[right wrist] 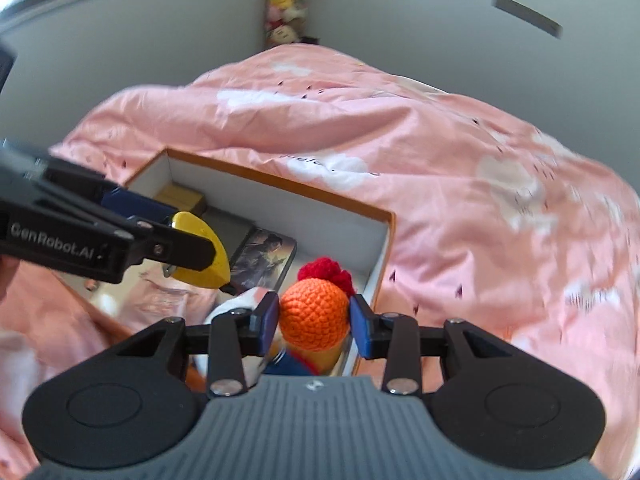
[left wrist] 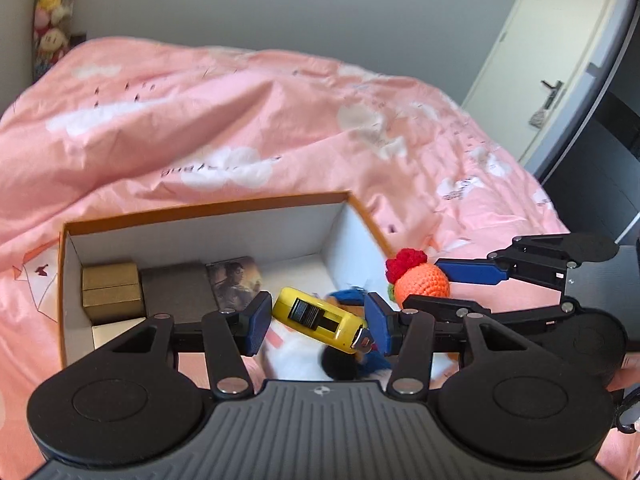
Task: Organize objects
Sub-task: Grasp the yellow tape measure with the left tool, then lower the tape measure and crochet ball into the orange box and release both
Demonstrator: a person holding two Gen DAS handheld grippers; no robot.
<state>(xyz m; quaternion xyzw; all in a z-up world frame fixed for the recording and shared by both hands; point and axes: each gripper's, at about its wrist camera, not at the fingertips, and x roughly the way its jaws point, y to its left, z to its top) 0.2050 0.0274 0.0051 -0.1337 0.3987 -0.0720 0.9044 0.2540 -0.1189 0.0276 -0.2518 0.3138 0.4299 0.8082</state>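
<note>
Two grippers clamped: left gripper (left wrist: 318,322) on yellow lighter (left wrist: 319,319), right gripper (right wrist: 314,317) on crochet orange (right wrist: 313,311), over box (left wrist: 360,208).

The left gripper (left wrist: 318,322) was closed on a yellow tape measure (left wrist: 320,320), blue pads pressing its two ends, and hung above the open cardboard box's (left wrist: 208,210) near edge. The right gripper (right wrist: 314,318) gripped an orange crocheted ball (right wrist: 314,314) between its blue pads, hanging over the box's right near corner, just right of the left gripper.
</note>
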